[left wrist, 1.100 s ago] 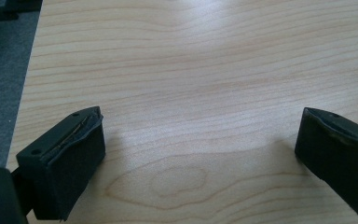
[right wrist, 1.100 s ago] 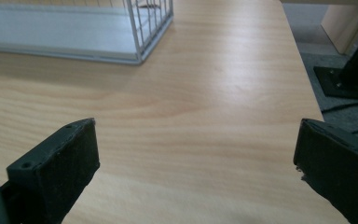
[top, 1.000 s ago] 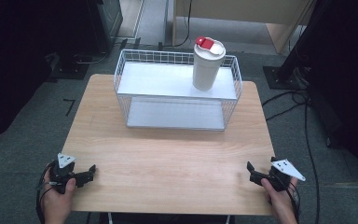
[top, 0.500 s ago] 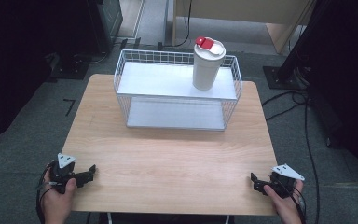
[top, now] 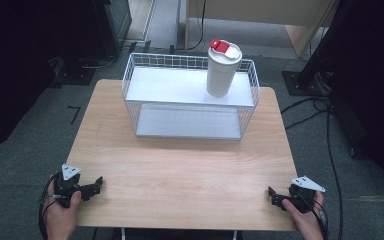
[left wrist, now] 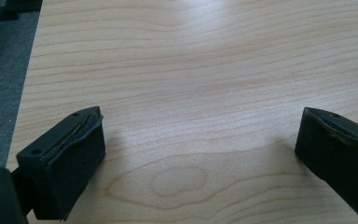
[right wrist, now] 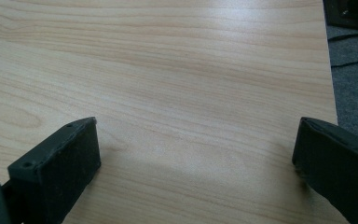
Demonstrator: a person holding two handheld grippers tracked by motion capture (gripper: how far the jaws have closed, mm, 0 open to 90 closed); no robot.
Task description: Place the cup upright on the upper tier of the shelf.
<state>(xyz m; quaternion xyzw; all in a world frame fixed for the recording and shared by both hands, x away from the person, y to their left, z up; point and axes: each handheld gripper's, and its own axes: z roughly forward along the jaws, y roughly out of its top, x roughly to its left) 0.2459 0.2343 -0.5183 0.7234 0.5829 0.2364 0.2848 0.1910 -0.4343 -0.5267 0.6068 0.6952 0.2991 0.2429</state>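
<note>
Left hand-held gripper (top: 94,185) low over the near left corner of the tabletop (top: 180,175), gripped in the left hand (top: 62,212), grey three-cornered plate on top, jaws pointing toward the middle of the near edge. Jaws wide apart in the left gripper view (left wrist: 200,158), nothing but bare wood grain between them, dark pads resting close to the surface and throwing soft shadows on it.

Right hand-held gripper (top: 273,196) mirrored at the near right corner, held in the right hand (top: 307,217), jaws pointing inward along the near edge. Spread wide as well in the right gripper view (right wrist: 196,163), empty, with the right edge of the tabletop and grey carpet beyond it at the upper right.

Farther out, across an open stretch of wood, a white wire basket (top: 130,82) standing against the far edge, centred between the left and right edges, with a white shelf board across its top and a second white board at its bottom. White tumbler (top: 221,75) upright on the upper board, at the basket's far right end, capped with a white lid bearing a red flip tab (top: 219,46). Tumbler well apart from both hand-held grippers: diagonally across the tabletop from the left one, and toward the far edge and a little inward from the right one. Grey carpet, cables and dark stands around the tabletop.
</note>
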